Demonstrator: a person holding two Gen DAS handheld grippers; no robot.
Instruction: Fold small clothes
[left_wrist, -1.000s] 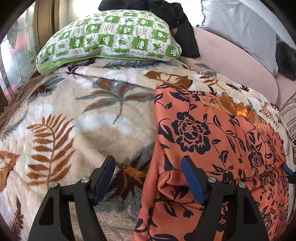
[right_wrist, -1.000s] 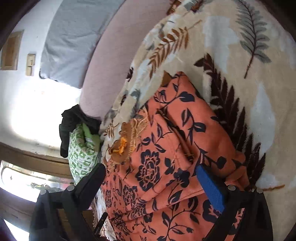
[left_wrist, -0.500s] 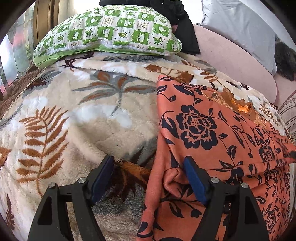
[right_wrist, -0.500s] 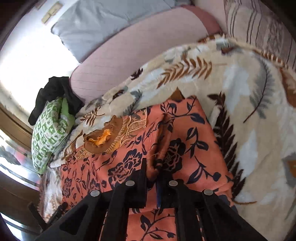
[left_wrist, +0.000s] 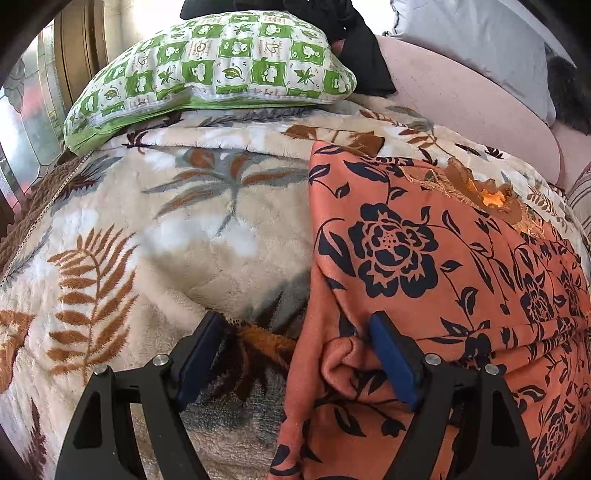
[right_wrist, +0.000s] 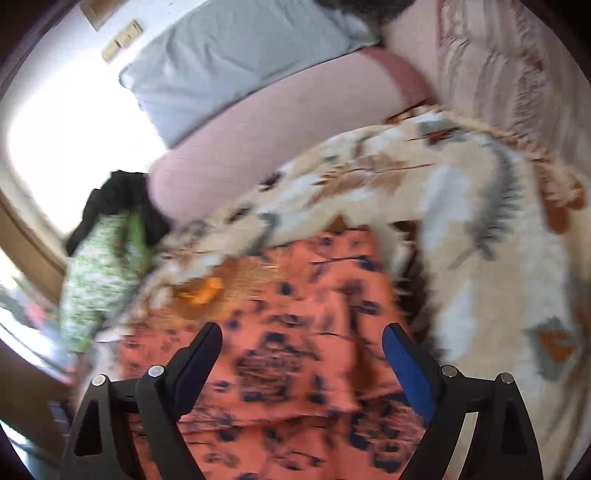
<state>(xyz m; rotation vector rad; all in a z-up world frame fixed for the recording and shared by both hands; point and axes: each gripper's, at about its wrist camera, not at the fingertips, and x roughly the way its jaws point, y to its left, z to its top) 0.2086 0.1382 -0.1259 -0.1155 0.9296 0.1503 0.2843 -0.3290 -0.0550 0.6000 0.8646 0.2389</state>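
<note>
An orange garment with a dark flower print (left_wrist: 406, 258) lies flat on the leaf-patterned blanket (left_wrist: 166, 240), its embroidered neckline (left_wrist: 480, 192) toward the far right. My left gripper (left_wrist: 295, 321) straddles the garment's left edge with its jaws opening. The left finger (left_wrist: 199, 354) rests over bare blanket, and a bunched fold of cloth sits loose against the right finger (left_wrist: 391, 358). In the blurred right wrist view, my right gripper (right_wrist: 303, 328) hovers above the orange garment (right_wrist: 306, 266), its jaws opening wide with nothing pinched between them.
A green-and-white pillow (left_wrist: 207, 70) lies at the head of the bed with black clothing (left_wrist: 354, 40) behind it. A pink bolster (left_wrist: 461, 99) and a grey pillow (left_wrist: 480, 40) run along the far side. A striped cushion (right_wrist: 517, 74) sits at the right.
My right gripper, shut on a pinched fold of the garment half a second ago, has let go, opened wide, risen and rolled. The left gripper stays in place, jaws slightly wider.
</note>
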